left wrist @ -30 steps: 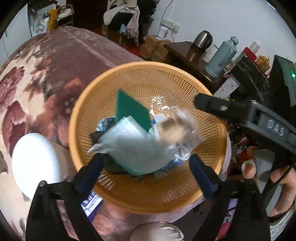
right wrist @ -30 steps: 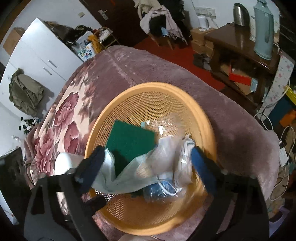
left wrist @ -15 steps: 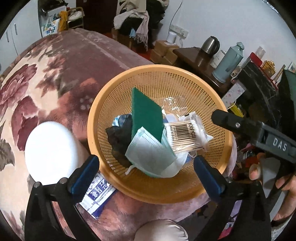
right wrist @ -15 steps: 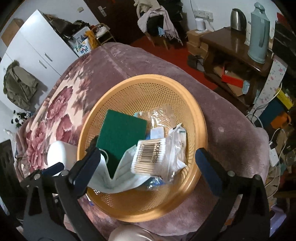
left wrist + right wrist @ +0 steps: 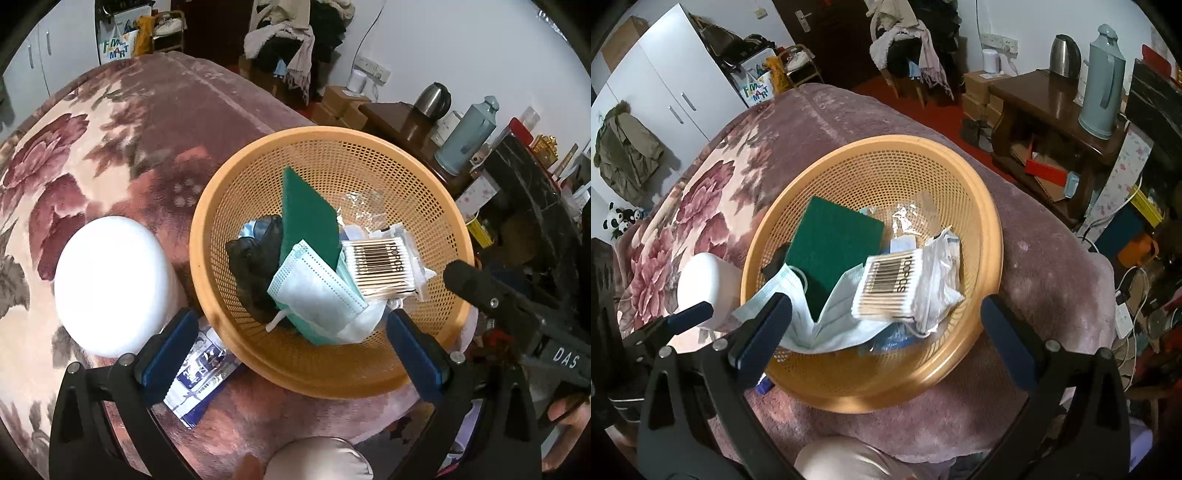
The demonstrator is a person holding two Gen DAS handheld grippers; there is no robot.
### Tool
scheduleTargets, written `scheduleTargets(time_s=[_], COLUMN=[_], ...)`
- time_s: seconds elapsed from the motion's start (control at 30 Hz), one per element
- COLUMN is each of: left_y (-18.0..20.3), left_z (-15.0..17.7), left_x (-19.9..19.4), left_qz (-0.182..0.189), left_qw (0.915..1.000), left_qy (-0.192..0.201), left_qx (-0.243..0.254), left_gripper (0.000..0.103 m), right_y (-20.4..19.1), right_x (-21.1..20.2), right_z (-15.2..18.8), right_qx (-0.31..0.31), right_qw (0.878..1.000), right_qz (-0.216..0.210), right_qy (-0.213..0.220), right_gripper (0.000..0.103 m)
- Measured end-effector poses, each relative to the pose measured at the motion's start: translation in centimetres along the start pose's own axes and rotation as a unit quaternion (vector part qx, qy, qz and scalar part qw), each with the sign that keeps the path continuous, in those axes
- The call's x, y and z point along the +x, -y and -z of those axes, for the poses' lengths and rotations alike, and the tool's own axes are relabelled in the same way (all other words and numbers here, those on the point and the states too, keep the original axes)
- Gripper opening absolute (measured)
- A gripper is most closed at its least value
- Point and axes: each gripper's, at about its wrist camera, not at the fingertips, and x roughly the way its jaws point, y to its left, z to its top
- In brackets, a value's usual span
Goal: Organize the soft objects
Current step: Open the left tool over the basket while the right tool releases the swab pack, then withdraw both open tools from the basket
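A: Round orange mesh plastic basket [image 5: 236,229] sits on the floral plush blanket [image 5: 110,155], collecting the soft goods: green scouring pad [image 5: 831,254], pale blue face mask [image 5: 317,291], bagged cotton swabs [image 5: 894,288]

B: Left gripper [image 5: 288,354] and right gripper [image 5: 886,332] both gape wide, empty, poised over the near rim

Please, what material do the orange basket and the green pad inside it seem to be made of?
The orange basket looks like moulded plastic with a slight sheen: its wall is a regular grid of small holes under a smooth rim. The green pad looks like a matte, fibrous scouring sheet, flat and stiff-edged; its exact fibre cannot be told.
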Motion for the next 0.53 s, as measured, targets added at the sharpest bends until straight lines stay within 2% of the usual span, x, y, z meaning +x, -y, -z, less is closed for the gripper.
scheduleTargets(time_s=[0.13,0.37,0.53], left_y=[0.0,-0.6,-1.2], left_z=[0.6,2.3,3.9], left_x=[-0.5,-1.7,-3.2], left_qz=[-0.011,0.014,0.006], left_qw=[0.9999,0.9995,0.9987], left_qy=[0.007,0.019,0.048], left_qx=[-0.002,-0.021,-0.014], left_gripper=[0.102,0.102,0.102], right_y=[-0.3,-1.0,-2.7], right_x=[-0.5,-1.8,-2.9], right_z=[0.7,2.0,3.4], right_qx=[0.004,0.005,-0.018], right_qw=[1.0,1.0,0.999], right_qz=[0.001,-0.001,0.01], right_qy=[0.008,0.027,0.044], right_gripper=[0.103,0.103,0.103])
